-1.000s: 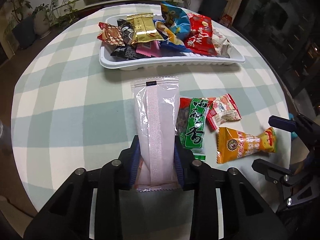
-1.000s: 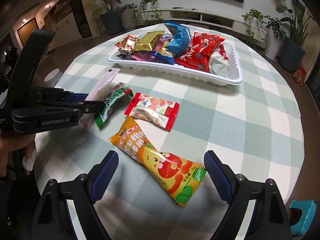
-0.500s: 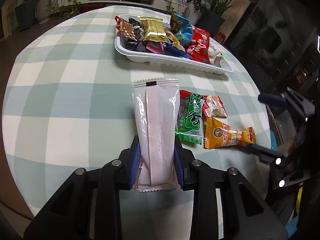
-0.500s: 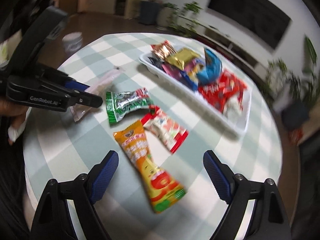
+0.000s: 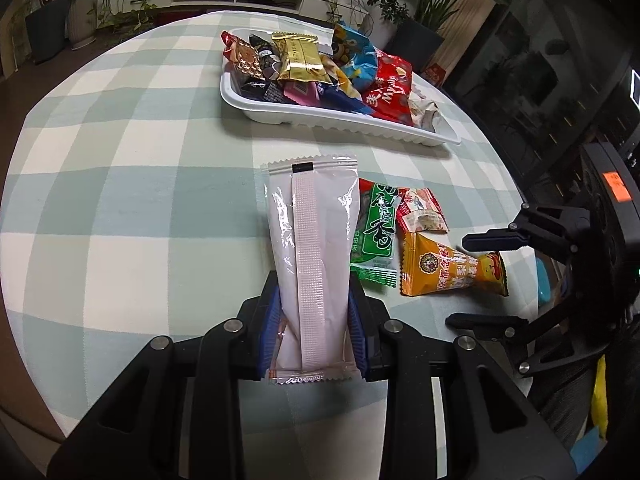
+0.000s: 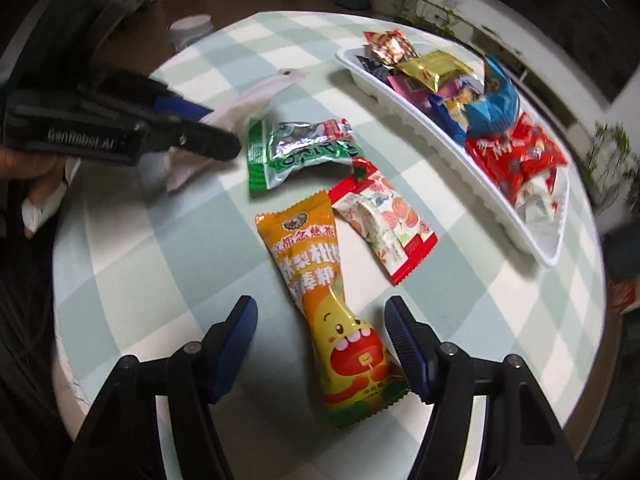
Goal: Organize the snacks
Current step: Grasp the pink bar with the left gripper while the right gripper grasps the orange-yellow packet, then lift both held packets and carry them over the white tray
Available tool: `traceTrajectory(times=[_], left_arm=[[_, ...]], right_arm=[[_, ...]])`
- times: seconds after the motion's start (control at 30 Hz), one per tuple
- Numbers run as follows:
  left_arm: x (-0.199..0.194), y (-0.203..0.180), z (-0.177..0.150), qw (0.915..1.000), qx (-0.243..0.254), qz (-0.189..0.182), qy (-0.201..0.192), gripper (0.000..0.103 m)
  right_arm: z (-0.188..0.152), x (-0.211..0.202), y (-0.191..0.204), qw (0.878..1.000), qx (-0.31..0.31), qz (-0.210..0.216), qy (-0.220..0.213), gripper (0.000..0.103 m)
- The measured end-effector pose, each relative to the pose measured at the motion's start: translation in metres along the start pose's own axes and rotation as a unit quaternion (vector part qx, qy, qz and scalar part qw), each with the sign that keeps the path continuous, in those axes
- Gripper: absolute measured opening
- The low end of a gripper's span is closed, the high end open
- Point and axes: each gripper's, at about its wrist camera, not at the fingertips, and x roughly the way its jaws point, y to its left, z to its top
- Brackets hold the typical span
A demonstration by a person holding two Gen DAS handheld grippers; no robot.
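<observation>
Right wrist alone shows a hand (image 6: 38, 184) — blurred.

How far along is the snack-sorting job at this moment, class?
Done: a pile of packets fills the white plastic tray. In hand: the left gripper is shut on a long pale pink packet; the right gripper, jaws just closing, straddles the orange packet without touching it. Left: the green packet and red-edged packet on the checked tablecloth.

Our left gripper (image 5: 312, 320) points down, its pads pressed tight on the pale packet (image 5: 310, 248). Our right gripper (image 6: 320, 340) tips down too; its jaws have just been closing, either side of the orange packet (image 6: 320, 280), not touching.
</observation>
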Motion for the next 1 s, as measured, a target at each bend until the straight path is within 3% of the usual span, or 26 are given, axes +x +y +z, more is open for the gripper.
traceTrajectory(times=[0.13,0.27,0.33,0.67,0.87,1.0], left_arm=[[0.001,-0.001,0.000,1.0000,0.000,-0.001,0.001,0.028],[0.002,-0.002,0.000,1.0000,0.002,-0.003,0.002,0.028],[0.002,-0.001,0.000,1.0000,0.001,-0.004,0.002,0.028],[-0.001,0.001,0.000,0.9999,-0.004,-0.007,-0.006,0.028],[-0.006,0.003,0.001,0.9997,-0.010,-0.010,-0.019,0.028],[-0.013,0.003,0.003,0.9989,-0.017,-0.025,-0.036,0.028]], right_arm=[[-0.003,0.002,-0.010,0.998,0.041,0.046,0.000,0.057],[-0.005,0.000,-0.015,0.996,0.070,0.059,-0.003,0.046],[-0.005,-0.001,-0.022,0.994,0.093,0.066,-0.002,0.029],[-0.021,-0.013,-0.023,0.985,0.146,0.089,-0.028,0.023],[-0.026,-0.037,-0.029,0.973,0.194,0.098,-0.080,0.022],[-0.023,-0.058,-0.044,0.957,0.238,0.101,-0.131,0.022]])
